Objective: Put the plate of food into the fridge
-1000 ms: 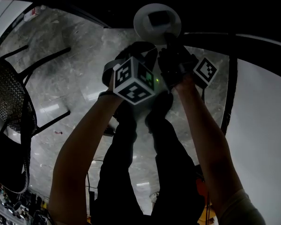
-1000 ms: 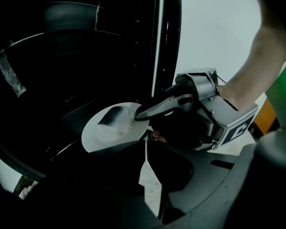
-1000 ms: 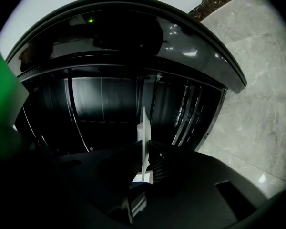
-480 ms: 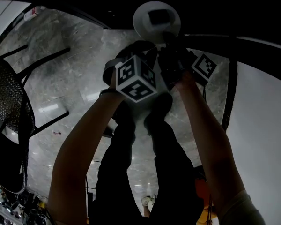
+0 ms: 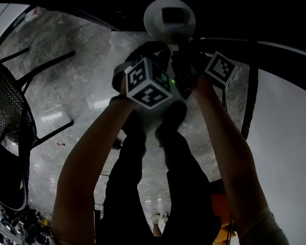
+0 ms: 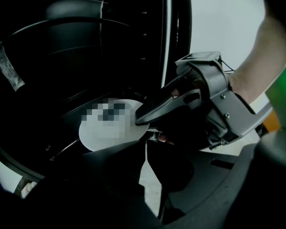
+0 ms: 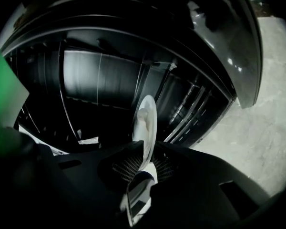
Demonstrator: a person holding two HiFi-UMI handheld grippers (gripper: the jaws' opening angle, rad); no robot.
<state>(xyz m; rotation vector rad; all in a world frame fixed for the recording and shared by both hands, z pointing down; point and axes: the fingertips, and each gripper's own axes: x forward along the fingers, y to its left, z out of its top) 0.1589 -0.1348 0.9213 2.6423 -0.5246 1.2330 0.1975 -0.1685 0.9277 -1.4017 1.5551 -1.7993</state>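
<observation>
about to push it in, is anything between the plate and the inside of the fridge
Nothing visible does. The fridge stands open, and the plate, clamped in the right gripper, is at its mouth; the dim interior ahead shows no obstacle.

A grey marbled floor [image 5: 81,70] is spreading out beneath my left gripper [image 6: 145,149] and my right gripper [image 7: 145,159]. Well off to the left of my left gripper, a black mesh chair [image 5: 13,111] is standing on it. Ahead of my right gripper, what may be a dark fridge shelf [image 7: 95,101] is running across.
</observation>
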